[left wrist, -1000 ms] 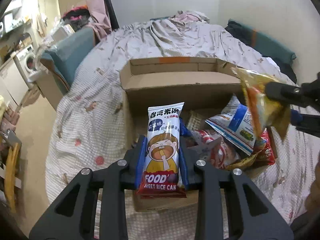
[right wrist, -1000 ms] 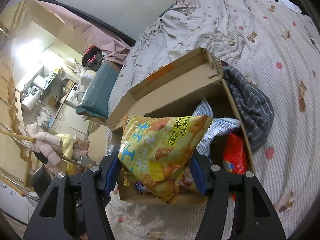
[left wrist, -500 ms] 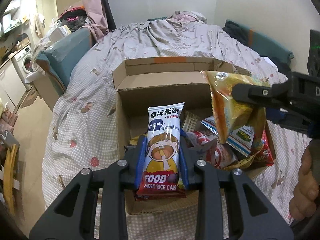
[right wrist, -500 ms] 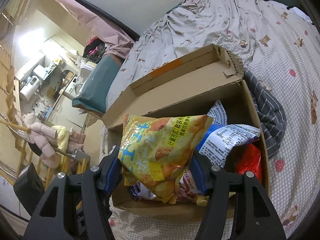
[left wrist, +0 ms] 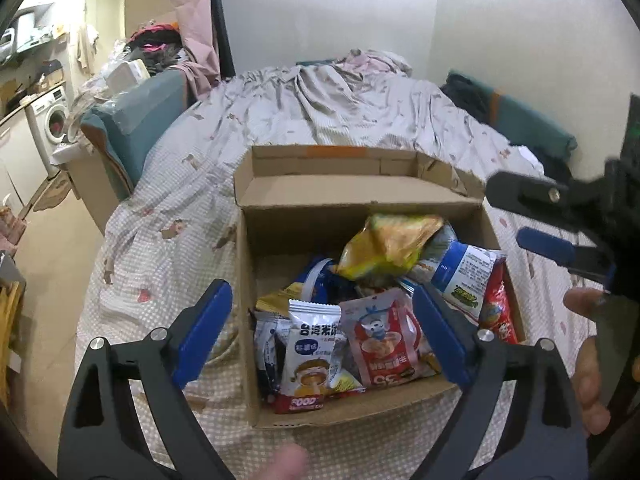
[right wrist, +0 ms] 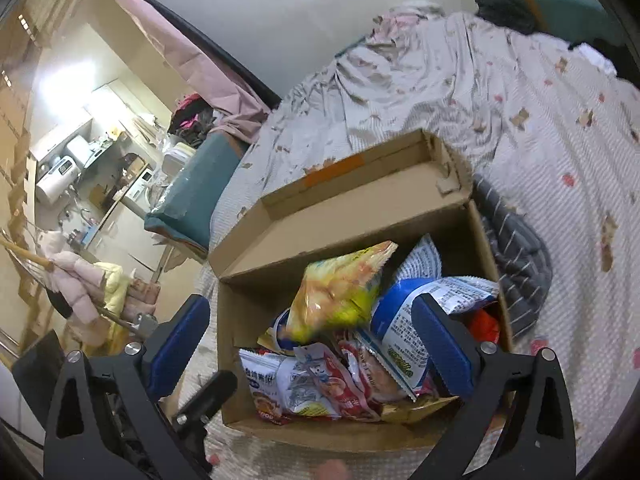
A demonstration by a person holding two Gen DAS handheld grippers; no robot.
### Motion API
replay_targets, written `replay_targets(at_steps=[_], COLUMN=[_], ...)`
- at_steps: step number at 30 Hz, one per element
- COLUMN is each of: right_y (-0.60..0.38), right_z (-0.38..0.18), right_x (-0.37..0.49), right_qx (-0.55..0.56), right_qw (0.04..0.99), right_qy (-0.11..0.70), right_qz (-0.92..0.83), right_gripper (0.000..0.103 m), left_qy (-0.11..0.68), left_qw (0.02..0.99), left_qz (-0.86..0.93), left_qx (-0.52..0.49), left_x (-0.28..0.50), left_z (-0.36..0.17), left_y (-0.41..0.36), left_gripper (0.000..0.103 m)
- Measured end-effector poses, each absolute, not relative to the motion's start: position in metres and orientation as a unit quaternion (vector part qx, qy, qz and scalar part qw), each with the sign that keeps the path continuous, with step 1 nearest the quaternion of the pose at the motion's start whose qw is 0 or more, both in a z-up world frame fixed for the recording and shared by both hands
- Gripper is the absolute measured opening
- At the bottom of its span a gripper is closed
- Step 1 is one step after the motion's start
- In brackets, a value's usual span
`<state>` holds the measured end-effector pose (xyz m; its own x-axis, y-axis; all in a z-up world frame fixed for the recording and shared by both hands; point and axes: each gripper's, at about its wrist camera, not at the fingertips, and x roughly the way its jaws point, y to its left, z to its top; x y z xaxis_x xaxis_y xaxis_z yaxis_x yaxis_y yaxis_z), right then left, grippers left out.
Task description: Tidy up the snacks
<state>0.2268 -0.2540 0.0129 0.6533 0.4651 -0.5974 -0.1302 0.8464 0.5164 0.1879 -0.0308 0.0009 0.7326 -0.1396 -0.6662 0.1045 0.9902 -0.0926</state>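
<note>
Both tongs now spread and empty, left gripper (left wrist: 320, 336) and right gripper (right wrist: 312, 344): rice cracker pack (left wrist: 310, 356) and yellow chip bag (left wrist: 384, 248) just dropped into cardboard box (left wrist: 360, 192); two more snacks stowed.

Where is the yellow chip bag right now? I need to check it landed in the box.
The yellow chip bag is inside the cardboard box, toward the back, on top of the pile beside the blue-and-white packet; neither gripper holds it.
</note>
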Motion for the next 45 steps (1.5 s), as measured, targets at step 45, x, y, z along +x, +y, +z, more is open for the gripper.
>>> replay_targets(at_steps=[45], right_y=[-0.275], right_z=[0.008], right_x=[0.07], right_qx=[0.106], right_qw=[0.932], right_qy=[0.344], right_qz=[0.05], right_gripper=[0.103], left_qy=[0.346], left_qw=[0.937], left_qz=[-0.008], left_qx=[-0.049], left_x=[0.065], left_z=[0.006], left_y=[-0.005], left_gripper=[0.103])
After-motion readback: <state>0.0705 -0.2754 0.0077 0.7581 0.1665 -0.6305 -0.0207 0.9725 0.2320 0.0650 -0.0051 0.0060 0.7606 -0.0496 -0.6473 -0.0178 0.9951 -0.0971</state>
